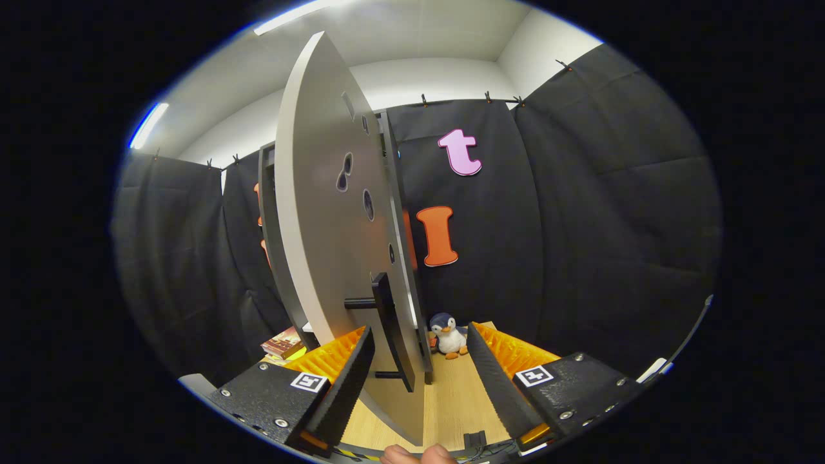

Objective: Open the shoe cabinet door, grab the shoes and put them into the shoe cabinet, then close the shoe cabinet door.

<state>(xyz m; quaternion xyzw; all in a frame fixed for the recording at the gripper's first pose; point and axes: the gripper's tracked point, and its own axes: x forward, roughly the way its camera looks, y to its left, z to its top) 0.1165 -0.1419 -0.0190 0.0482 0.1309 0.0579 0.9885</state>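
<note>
The gripper (pixel 419 380), low in the frame, has its fingers spread wide around the cabinet door (pixel 329 212), which stands ajar, edge-on at centre-left: a stiff, probably light panel best taken by its dark bar handle (pixel 387 322), which offers a firm hold.

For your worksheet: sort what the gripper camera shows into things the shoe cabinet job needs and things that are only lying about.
Job:
cabinet door, swung open edge-on
door handle, between the fingers
gripper, open, not pressing the handle

Lying about:
toy penguin, beyond the fingers
books, left of the door
</note>
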